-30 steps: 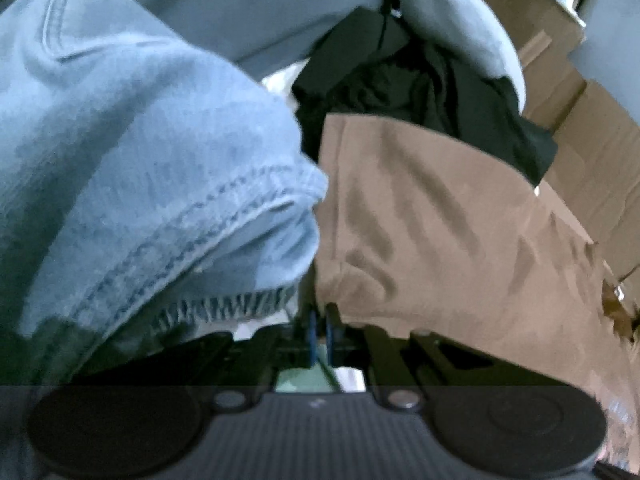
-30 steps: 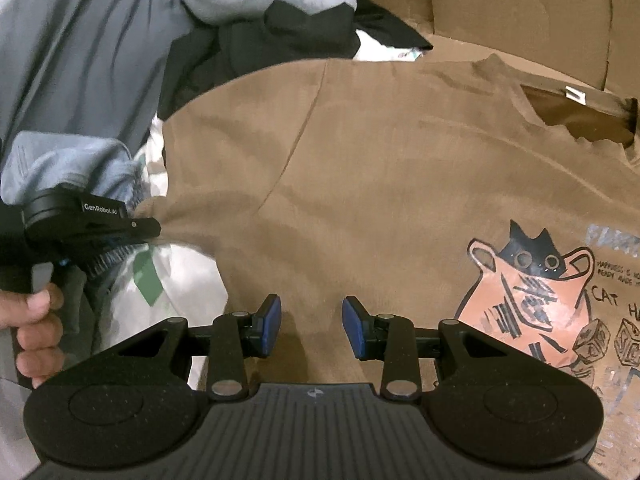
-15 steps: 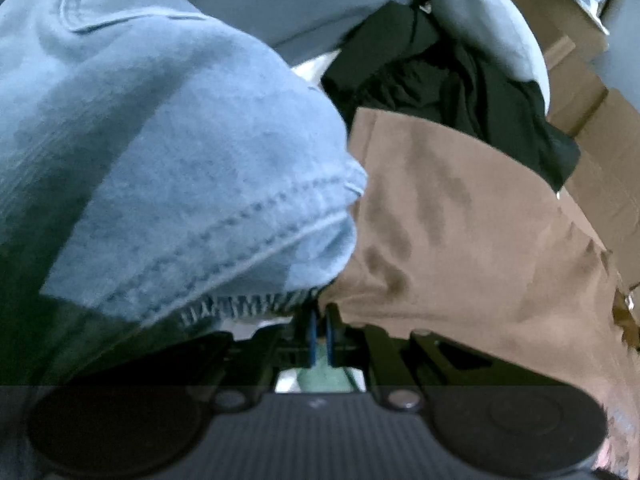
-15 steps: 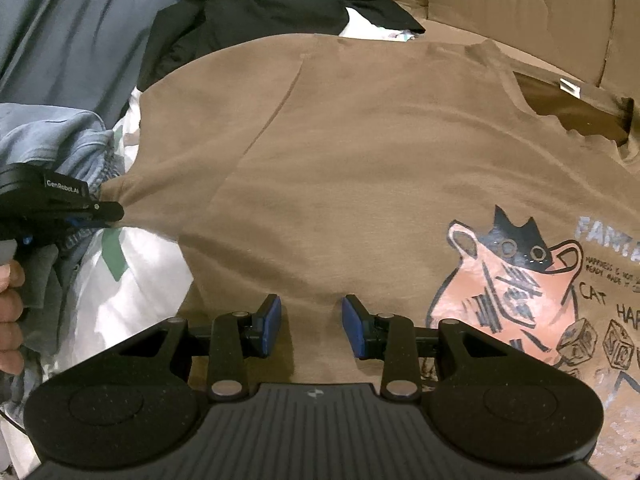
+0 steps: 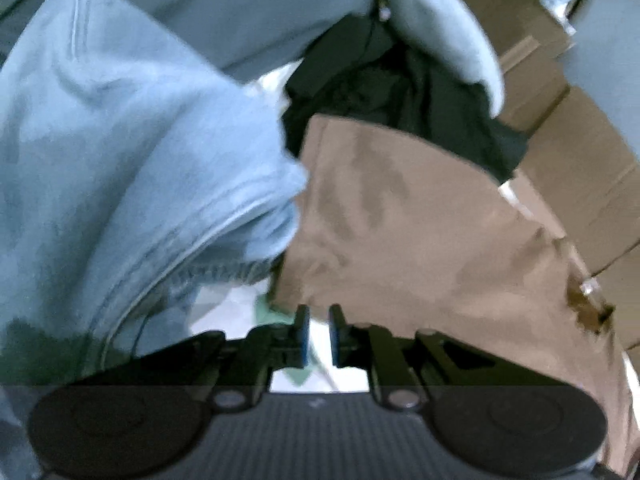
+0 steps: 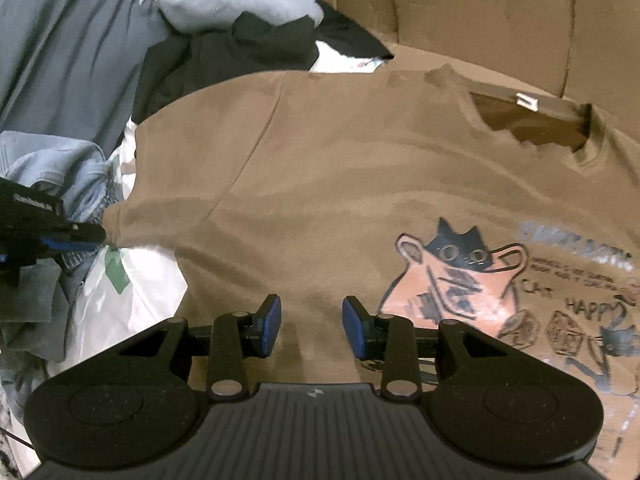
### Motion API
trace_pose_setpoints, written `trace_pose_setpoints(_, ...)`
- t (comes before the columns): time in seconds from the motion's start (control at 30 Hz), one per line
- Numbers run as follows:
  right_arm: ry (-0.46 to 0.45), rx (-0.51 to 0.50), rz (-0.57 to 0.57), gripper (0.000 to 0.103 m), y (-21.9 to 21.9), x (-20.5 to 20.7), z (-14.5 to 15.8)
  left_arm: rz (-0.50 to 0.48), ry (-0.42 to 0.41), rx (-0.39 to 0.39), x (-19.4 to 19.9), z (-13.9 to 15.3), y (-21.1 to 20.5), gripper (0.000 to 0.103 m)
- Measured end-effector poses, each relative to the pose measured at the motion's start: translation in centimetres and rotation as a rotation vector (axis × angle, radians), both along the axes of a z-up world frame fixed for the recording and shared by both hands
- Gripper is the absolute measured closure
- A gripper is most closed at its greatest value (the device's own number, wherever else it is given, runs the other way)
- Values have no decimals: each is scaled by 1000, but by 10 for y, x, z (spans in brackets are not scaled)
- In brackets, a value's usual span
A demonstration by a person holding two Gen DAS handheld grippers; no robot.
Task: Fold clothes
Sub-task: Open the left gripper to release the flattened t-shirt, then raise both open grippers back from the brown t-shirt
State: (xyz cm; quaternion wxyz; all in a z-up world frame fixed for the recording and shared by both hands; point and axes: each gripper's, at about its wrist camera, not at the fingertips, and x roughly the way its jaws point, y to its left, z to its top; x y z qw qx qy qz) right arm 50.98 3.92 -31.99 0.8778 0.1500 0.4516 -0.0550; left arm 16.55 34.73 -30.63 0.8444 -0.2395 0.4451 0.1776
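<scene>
A brown T-shirt [image 6: 360, 168] with a cat print lies spread flat, its neck at the far right. Its left sleeve [image 6: 168, 184] points toward my left gripper [image 6: 98, 236], whose tips sit right at the sleeve's corner. In the left wrist view the left gripper [image 5: 318, 314] has its jaws opening: a narrow gap shows only white surface, and the shirt's edge [image 5: 420, 220] lies just past the fingertips. My right gripper [image 6: 312, 308] hovers open over the shirt's lower body with nothing between its pads.
Light blue jeans [image 5: 140, 160] are bunched left of the sleeve. A black garment [image 6: 240, 52] and grey clothes [image 6: 68, 40] are piled behind. Cardboard walls [image 6: 480, 12] stand at the back. A white sheet with a green mark [image 6: 132, 292] lies under the sleeve.
The left jaws, shut on the sleeve's corner before, now stand slightly apart, and the gripper has drawn up and back from the fabric. The right gripper stays open over the shirt.
</scene>
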Motion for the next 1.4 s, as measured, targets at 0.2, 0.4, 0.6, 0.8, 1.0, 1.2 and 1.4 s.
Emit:
trace_pose_setpoints(0.2, -7, -5, -18, 62, -7, -8, 3, -42, -40, 36, 35, -14, 4, 92)
trace_pose_setpoints(0.4, 6, -8, -42, 62, -15, -14, -1, -15, 48, 29, 45, -49, 18, 93)
trace_pose_setpoints(0.6, 23, -17, -58, 62, -22, -21, -3, -33, 37, 81, 47, -55, 19, 100)
trace_pose_setpoints(0.8, 43, -21, -87, 62, -31, -34, -1, -30, 90, 119, 39, -51, 17, 100)
trace_pose_setpoints(1.0, 49, -19, -111, 62, -35, -46, 8, -21, 110, 115, 33, -40, 18, 98)
trace_pose_setpoints(1.2, 39, -4, -119, 62, -40, -53, 35, -57, 109, 81, 24, -12, 11, 81)
trace_pose_setpoints(1.4, 28, 17, -125, 61, -56, -63, 78, -132, 120, 96, 20, 31, 2, 67)
